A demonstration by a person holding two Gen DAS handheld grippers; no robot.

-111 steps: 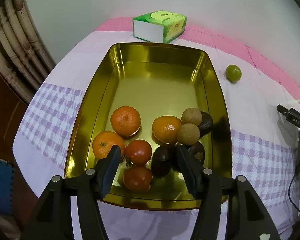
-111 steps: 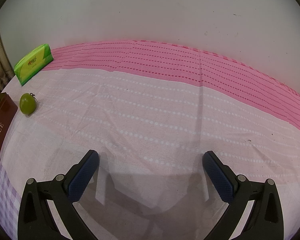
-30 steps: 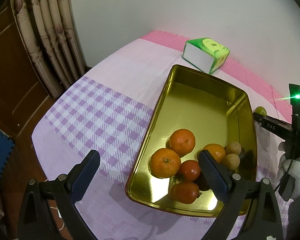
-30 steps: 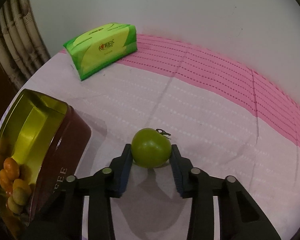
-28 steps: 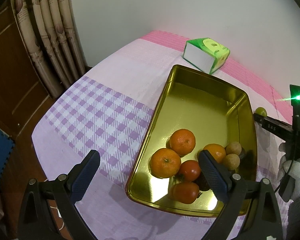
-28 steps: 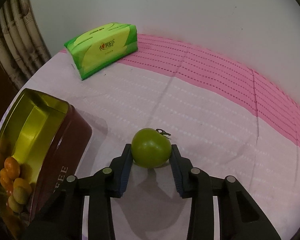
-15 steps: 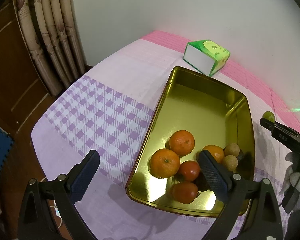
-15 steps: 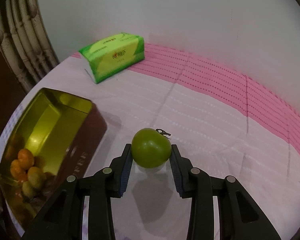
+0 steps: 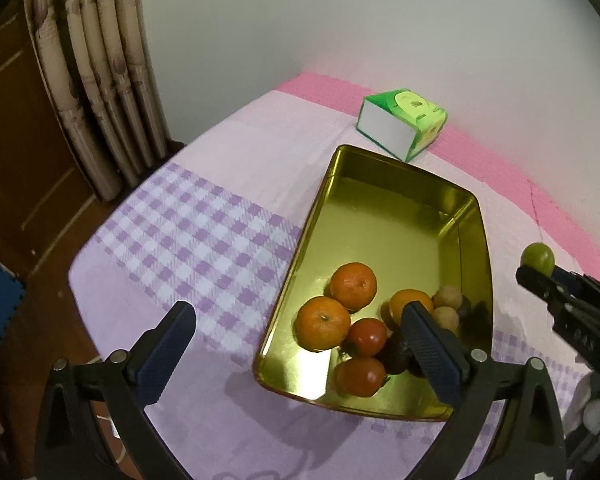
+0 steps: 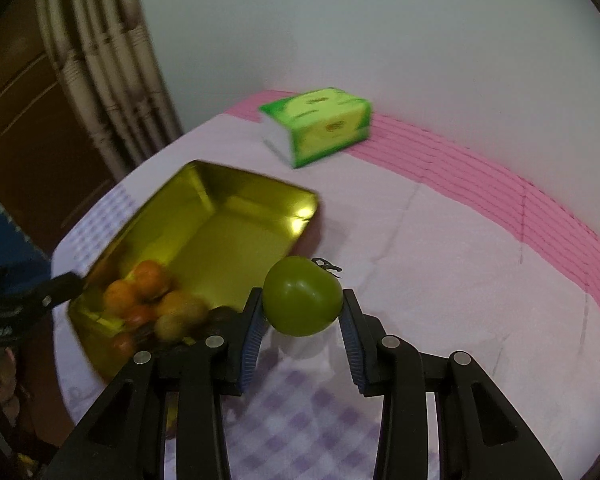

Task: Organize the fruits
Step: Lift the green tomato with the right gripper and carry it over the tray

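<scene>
One green fruit on its way to the tin

One green fruit is what we carry now: our right hand-held gripper is closed on it, one pad on each side, and the fruit is lifted clear of the table. Its dry stalk points up and to the right. In the left wrist view the same fruit shows at the tip of the right hand-held gripper, just outside the right wall of the tin.

The golden tin lies to the left of the fruit and a little lower. Its long axis runs away from us toward the green tissue pack. The other fruits, the oranges, the red tomatoes and the small brown fruits, are crowded at the near end; the far half of the tin is bare.

Our left hand-held gripper stands wide open and holds nothing. It hovers over the near left edge of the tin, one finger above the checked cloth and one above the fruits.

We judge that the next move is to the left, over the right wall, and then down to a free place. The right hand is clearly the nearer one for this.
</scene>
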